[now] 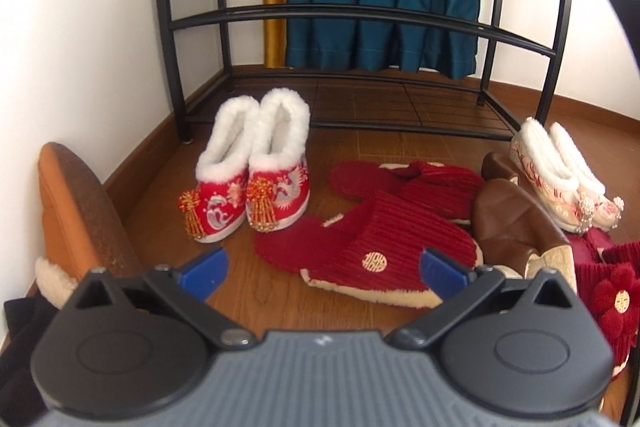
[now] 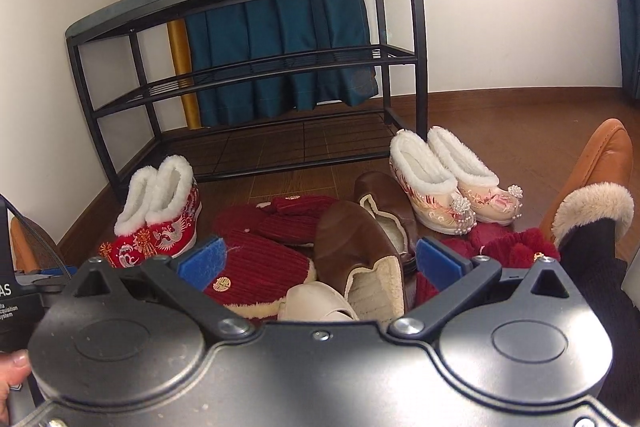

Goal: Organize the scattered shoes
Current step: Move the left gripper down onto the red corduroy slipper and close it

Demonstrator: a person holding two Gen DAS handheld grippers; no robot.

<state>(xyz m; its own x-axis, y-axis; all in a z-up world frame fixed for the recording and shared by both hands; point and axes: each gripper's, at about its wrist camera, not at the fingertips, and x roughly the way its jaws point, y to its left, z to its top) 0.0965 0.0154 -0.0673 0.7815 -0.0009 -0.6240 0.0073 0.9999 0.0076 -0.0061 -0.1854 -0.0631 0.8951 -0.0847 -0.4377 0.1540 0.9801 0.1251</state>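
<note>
Shoes scattered on floor, rack (image 1: 360, 15) empty.
Your left gripper (image 1: 324, 265) hovered over the red slipper (image 1: 380, 247), toe toward you; both grippers' fingers wide apart, holding nothing.

Matt black metal rack (image 2: 248, 75), glossy wood floor (image 1: 352, 143), ribbed slippers (image 1: 384, 251) seemingly corduroy, fleece-trimmed.
</note>
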